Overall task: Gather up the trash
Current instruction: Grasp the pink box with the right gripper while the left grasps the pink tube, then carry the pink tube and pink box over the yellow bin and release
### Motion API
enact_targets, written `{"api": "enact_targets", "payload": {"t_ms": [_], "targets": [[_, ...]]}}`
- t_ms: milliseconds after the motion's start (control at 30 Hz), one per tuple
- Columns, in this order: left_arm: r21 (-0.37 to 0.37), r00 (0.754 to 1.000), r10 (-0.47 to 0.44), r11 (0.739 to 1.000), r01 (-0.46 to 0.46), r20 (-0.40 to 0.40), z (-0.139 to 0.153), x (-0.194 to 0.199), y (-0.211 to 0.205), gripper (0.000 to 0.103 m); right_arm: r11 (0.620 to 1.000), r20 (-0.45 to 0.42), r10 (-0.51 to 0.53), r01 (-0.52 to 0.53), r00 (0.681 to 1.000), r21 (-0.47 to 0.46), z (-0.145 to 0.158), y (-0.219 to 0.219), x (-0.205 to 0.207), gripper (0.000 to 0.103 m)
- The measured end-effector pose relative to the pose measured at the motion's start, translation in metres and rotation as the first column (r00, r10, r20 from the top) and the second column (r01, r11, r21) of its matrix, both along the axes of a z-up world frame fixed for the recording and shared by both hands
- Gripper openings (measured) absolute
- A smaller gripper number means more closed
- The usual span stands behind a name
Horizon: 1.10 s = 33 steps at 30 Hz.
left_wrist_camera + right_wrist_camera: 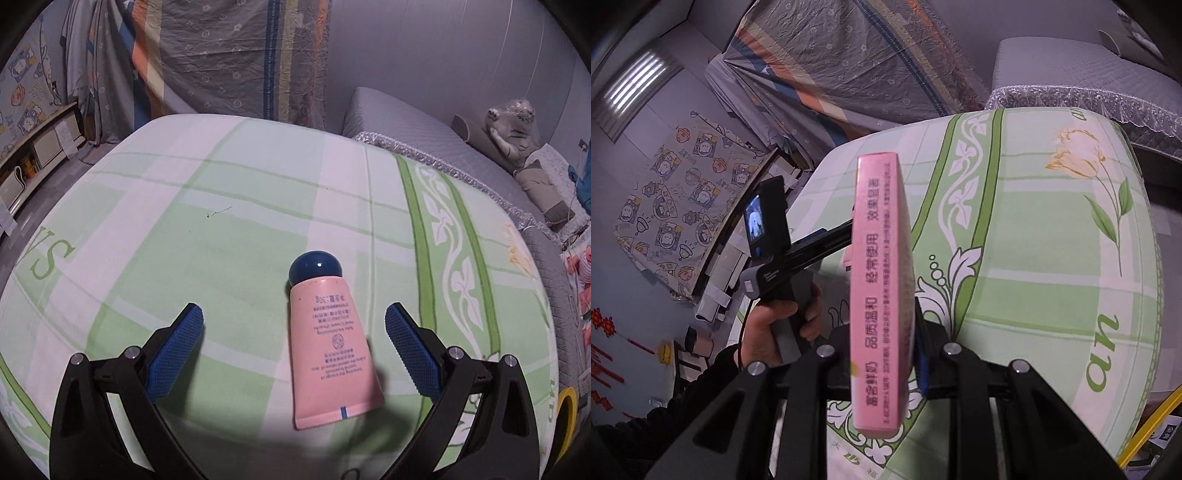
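A pink plastic squeeze tube with a round dark-blue cap [328,343] lies flat on a bed covered in a green-and-white checked blanket [221,240], its cap pointing away from the camera and its crimped end nearest the lens. The left gripper [294,314] hangs just above it, jaws spread wide, the tube lying between the two blue ribbed pads [177,347] without touching either. In the right wrist view, the right gripper [882,332] has its jaws pinching a flat pink cardboard box printed with Chinese text [879,288], held edge-on and raised above the blanket's leaf-patterned border. Behind the box, the person's left hand [779,328] grips the black handle of the other tool. A grey quilted mattress [402,122] lies beyond the blanket.
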<state>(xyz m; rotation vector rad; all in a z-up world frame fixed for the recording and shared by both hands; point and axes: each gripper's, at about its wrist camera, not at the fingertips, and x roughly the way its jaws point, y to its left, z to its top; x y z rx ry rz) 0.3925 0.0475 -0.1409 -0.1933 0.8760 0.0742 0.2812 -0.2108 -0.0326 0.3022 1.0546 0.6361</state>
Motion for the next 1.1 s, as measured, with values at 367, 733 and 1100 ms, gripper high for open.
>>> {"api": "enact_targets", "payload": {"t_ms": [367, 733, 1100], "targets": [[0.055, 1.000, 0.006, 0.998, -0.006, 0.005, 0.001, 0.000, -0.003, 0.040, 0.999, -0.011, 0.018, -0.018, 1.000, 0.045, -0.007, 0.007, -0.011, 0.021], [0.055, 0.984, -0.054, 0.997, 0.045, 0.169, 0.065, -0.080, 0.005, 0.035, 0.996, 0.034, 0.003, -0.006, 0.999, 0.091, 0.011, 0.002, -0.055, 0.021], [0.045, 0.935, -0.165, 0.986, 0.159, 0.315, 0.117, -0.203, -0.023, 0.035, 0.982, 0.066, -0.090, 0.078, 0.994, 0.170, 0.013, -0.036, -0.129, 0.021]]}}
